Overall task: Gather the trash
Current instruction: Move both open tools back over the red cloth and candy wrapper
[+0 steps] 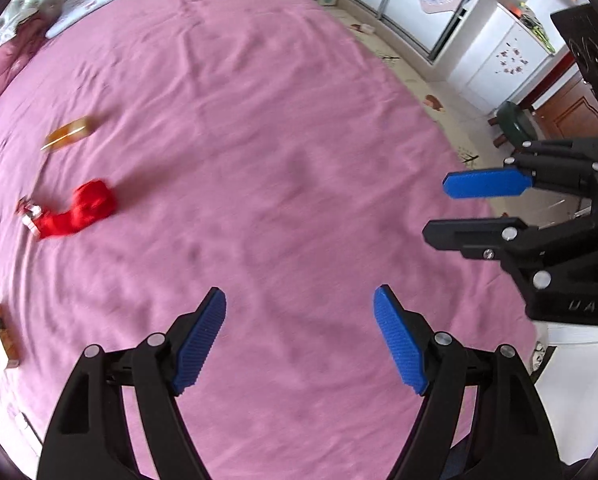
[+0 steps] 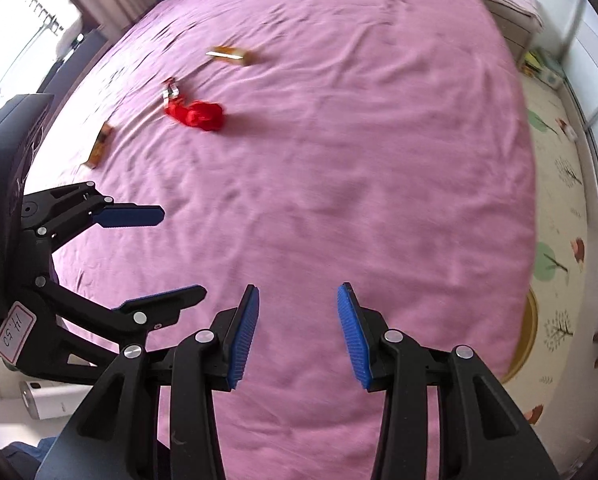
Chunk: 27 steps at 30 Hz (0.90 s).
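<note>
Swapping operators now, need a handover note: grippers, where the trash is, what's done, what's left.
Left gripper: open, empty, above bare pink bedsheet.
Right gripper: open, narrower gap, empty, beside the left.
Trash on the sheet, far side from both grippers: red crumpled wrapper, orange packet, brown packet near the bed edge.
Done: nothing held; no bin in view.
Left: pick up all three.
</note>
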Motion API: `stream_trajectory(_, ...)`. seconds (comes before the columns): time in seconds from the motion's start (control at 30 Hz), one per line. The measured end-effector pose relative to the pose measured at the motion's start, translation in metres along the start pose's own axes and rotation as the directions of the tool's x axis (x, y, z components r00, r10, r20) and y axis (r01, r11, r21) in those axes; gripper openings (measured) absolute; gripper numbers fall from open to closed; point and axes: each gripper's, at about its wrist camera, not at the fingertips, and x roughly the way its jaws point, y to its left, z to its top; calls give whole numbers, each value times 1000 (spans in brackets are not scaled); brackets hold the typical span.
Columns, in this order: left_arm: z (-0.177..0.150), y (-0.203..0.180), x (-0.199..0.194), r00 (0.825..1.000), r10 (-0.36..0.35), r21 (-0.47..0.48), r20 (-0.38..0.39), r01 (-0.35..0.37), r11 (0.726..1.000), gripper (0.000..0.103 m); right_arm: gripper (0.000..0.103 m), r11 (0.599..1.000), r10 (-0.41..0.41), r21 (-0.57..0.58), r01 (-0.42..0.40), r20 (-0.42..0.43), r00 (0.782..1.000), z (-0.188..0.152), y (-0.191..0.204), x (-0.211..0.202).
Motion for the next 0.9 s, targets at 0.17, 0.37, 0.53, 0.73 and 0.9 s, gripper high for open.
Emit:
stream_trajectory(0.17,-24,60,-10,1000,11,-24,-5,-11,1000,77,41,999,-4,-37,4,-7,1000,20,52,17)
stream_trajectory(0.37,-42,119,-20,1000,27,-41,4,-27,999,77,41,999,2,-37,-2,-6,1000,41,100,42)
stream_trajectory(0.53,-52,158,-30,999,48,-49,8,-48,998,77,41,999,41,-28,-41,-17,999,63,137,61)
stream_trajectory(0.73,-56,198,-37,998,57,-96,11,-56,994,78,48,996,40,-84,-43,-30,999,95,168,72)
stream_trajectory(0.9,-48,227,-34,997,72,-152,19,-68,986,82,57,989,40,-140,-44,-31,999,126,180,81)
